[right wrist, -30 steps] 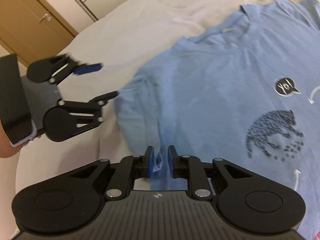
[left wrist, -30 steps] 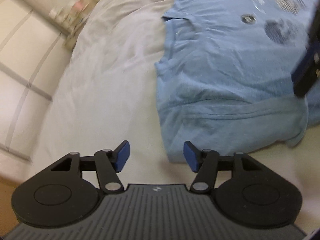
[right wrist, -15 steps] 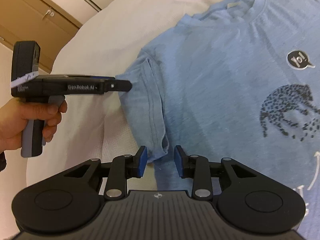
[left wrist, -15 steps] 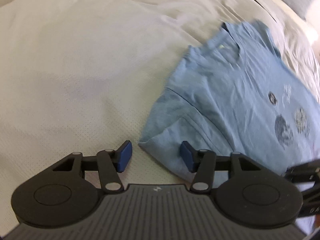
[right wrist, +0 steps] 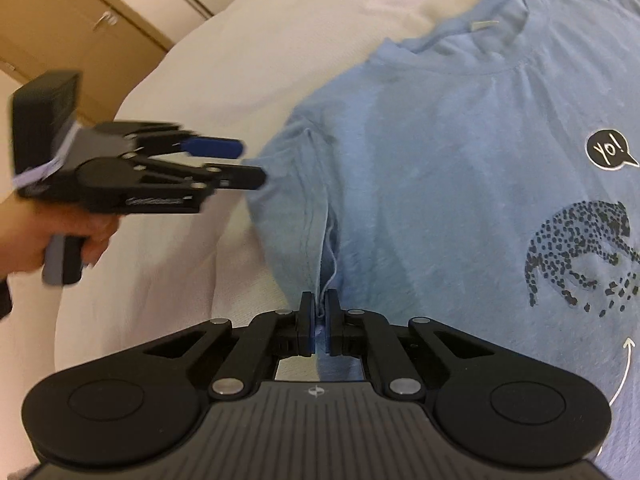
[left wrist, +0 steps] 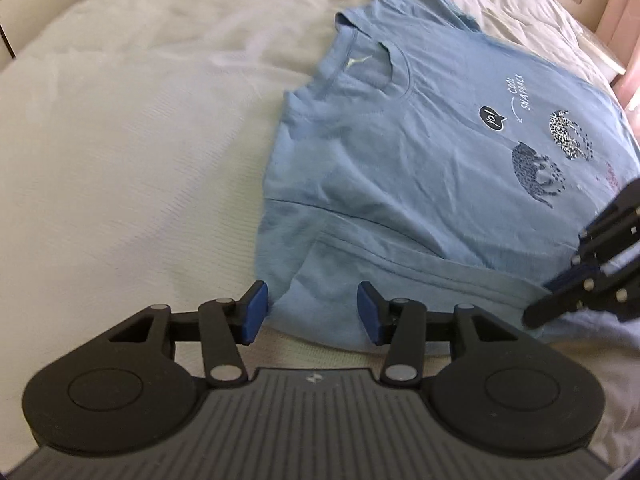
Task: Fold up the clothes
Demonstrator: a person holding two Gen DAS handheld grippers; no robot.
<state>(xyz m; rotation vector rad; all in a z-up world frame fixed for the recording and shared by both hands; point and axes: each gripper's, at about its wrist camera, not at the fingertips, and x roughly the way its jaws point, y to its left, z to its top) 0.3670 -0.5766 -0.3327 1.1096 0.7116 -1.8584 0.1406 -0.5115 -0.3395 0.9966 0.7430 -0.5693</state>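
A light blue T-shirt (left wrist: 400, 160) with a leopard print lies flat, face up, on the bed. My left gripper (left wrist: 312, 316) is open, and the end of the near sleeve (left wrist: 304, 280) lies between its blue pads without being pressed. In the right wrist view the left gripper (right wrist: 250, 162) comes in from the left at the sleeve's outer edge. My right gripper (right wrist: 319, 320) is closing, its pads pinching a fold of T-shirt (right wrist: 440, 160) fabric at the sleeve hem by the underarm. In the left wrist view the right gripper (left wrist: 550, 300) shows at the right edge.
The cream bed sheet (left wrist: 120, 160) spreads wide to the left of the shirt. A person's hand (right wrist: 60, 236) holds the left gripper's handle. Wooden cupboard doors (right wrist: 60, 20) stand beyond the bed. A grey cover (left wrist: 520, 8) lies behind the shirt.
The left gripper swung round to the sleeve end and narrowed slightly. The right gripper's jaws widened briefly, then closed on the fabric at the sleeve hem.
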